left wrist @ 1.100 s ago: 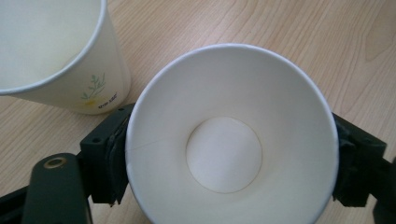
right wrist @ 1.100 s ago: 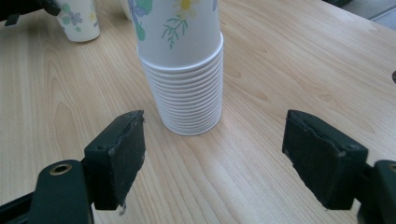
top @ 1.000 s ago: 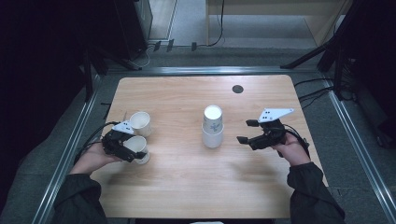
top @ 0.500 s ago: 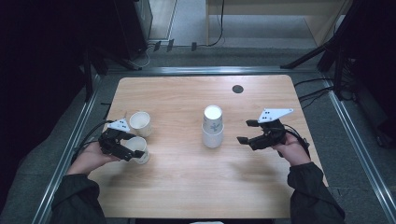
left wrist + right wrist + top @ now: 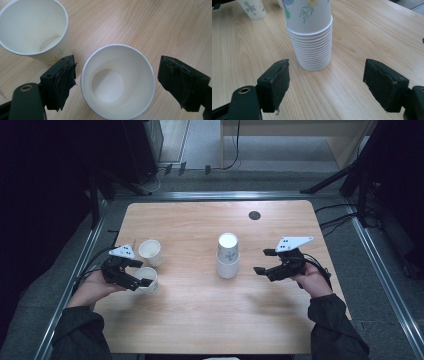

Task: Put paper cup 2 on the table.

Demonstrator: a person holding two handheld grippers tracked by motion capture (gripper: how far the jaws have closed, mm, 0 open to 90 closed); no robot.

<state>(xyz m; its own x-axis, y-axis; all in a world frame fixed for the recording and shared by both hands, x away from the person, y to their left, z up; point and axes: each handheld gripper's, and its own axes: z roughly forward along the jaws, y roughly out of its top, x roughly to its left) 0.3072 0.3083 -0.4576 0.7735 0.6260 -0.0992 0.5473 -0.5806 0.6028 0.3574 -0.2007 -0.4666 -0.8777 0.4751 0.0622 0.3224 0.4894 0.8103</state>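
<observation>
Dark floor and metal rails surround a light wooden table (image 5: 200,320) with a small black disc (image 5: 254,215) near its far edge. At the table's middle stands a stack of paper cups (image 5: 228,255), nested upside down, with a floral print. The right gripper (image 5: 266,261) sits right of the stack, jaws wide apart and empty, pointing at it. On the left side stand two upright single cups: the near cup (image 5: 146,279) sits between the wide-open jaws of the left gripper (image 5: 141,272), neither pad touching it in the left gripper view, and the far cup (image 5: 149,252) stands just beside it.
</observation>
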